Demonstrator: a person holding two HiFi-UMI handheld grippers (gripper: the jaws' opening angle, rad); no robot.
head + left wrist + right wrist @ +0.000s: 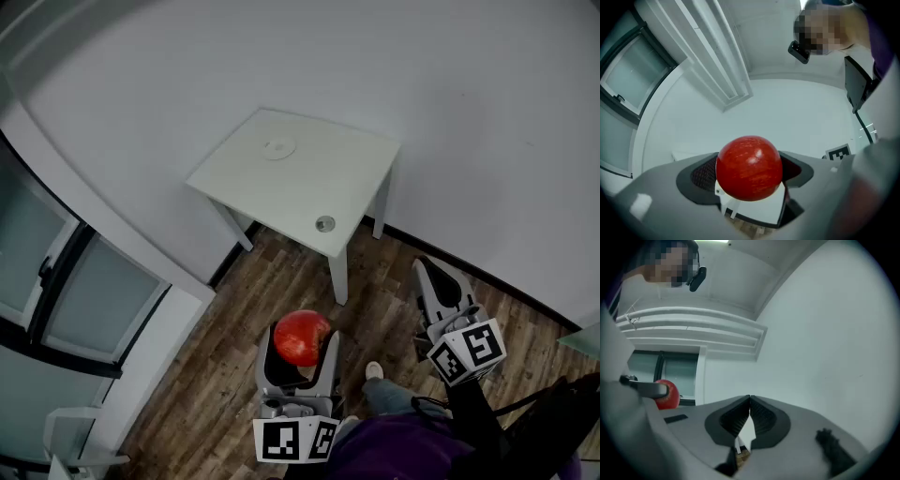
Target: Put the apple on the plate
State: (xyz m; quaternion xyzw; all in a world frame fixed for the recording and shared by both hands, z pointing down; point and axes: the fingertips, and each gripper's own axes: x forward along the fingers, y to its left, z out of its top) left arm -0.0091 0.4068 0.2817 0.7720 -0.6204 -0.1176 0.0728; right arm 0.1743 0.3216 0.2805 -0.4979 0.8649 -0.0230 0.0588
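A red apple (301, 337) sits between the jaws of my left gripper (301, 345), which is shut on it and held level above the wooden floor, short of the table. In the left gripper view the apple (749, 168) fills the gap between the two dark pads (704, 174). A small white plate (277, 148) lies on the far part of the white table (281, 187). My right gripper (434, 274) hangs to the right of the table leg. Its jaws (750, 401) meet at the tips with nothing between them. The apple (668, 394) also shows at the left of the right gripper view.
A small round metal-rimmed thing (325, 223) sits near the table's front corner. White walls run behind and to the left of the table, and glass panels (56, 281) stand at the left. The person's shoe (374, 371) is on the floor between the grippers.
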